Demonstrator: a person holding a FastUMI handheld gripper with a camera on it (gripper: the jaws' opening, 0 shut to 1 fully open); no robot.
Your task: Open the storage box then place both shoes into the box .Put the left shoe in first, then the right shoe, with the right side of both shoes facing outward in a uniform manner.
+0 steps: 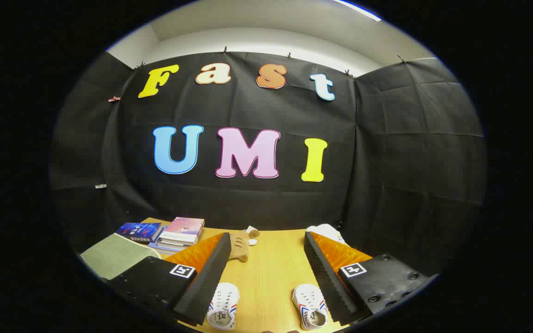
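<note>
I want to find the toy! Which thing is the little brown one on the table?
Start at the yellow wooden table. Beyond the open gripper, past the two white canvas shoes, lies a small tan plush toy beside the stack of books. It alone is brown and soft.

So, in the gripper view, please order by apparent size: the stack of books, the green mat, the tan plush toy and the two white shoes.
1. Flat green mat
2. Stack of books
3. White canvas shoes, alike; closest, between the open claw fingers, so enlarged
4. Tan plush toy, partly hidden, farther
</note>
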